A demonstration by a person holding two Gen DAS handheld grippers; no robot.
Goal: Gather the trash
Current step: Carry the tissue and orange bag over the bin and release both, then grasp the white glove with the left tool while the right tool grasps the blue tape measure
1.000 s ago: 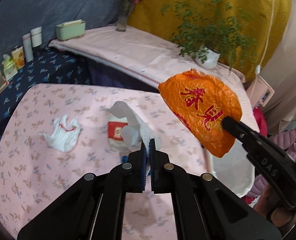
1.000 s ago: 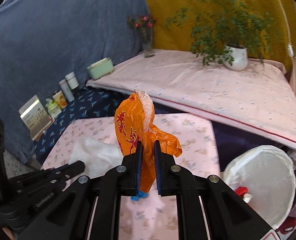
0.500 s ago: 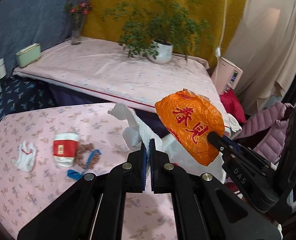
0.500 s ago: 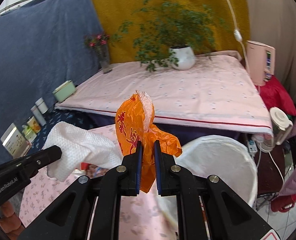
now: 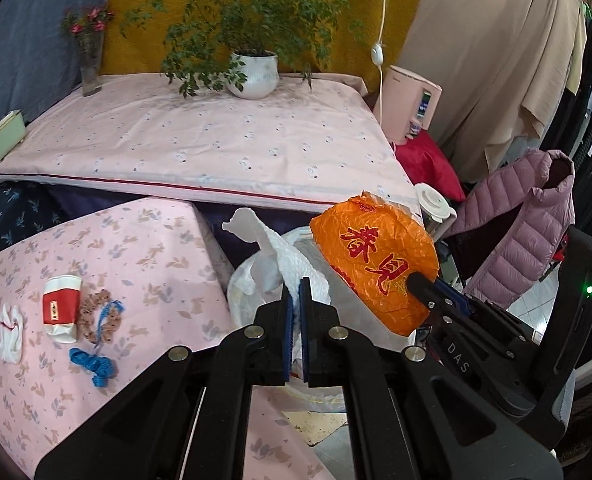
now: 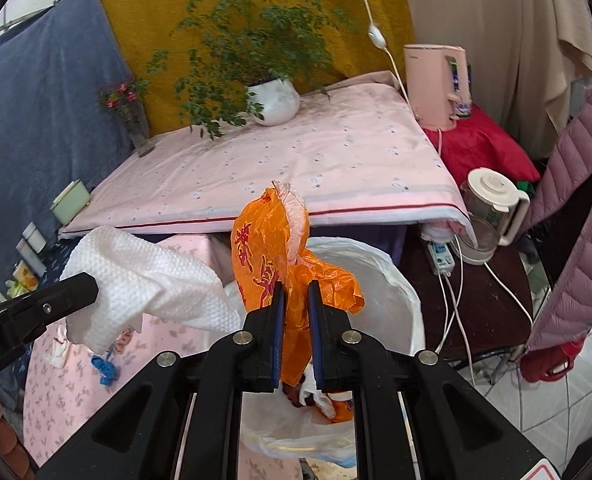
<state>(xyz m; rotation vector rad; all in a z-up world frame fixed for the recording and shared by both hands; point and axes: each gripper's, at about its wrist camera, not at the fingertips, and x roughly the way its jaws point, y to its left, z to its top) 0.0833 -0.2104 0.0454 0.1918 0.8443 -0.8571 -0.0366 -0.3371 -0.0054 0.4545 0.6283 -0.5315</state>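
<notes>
Left wrist view: the left hand-held gripper (image 5: 295, 292) pinches a white paper towel (image 5: 285, 258) just ahead of its tips, above the white-lined bin (image 5: 251, 304). Off to its left on the pink surface (image 5: 143, 264) lie a red-labelled cup (image 5: 59, 309) and blue string (image 5: 93, 365).

Right wrist view: the right hand-held gripper (image 6: 293, 300) clamps an orange plastic bag (image 6: 271, 256) directly over that bin (image 6: 380, 280); the towel (image 6: 143, 284) hangs to its left.

**Materials and finishes**

Thin, glossy, crinkled plastic is seen in the orange bag (image 6: 271, 264). The white paper towel (image 6: 143, 280) is embossed and matt. Printed cloth covers the table (image 5: 143, 248). The bin liner (image 6: 388, 304) is translucent plastic film.
</notes>
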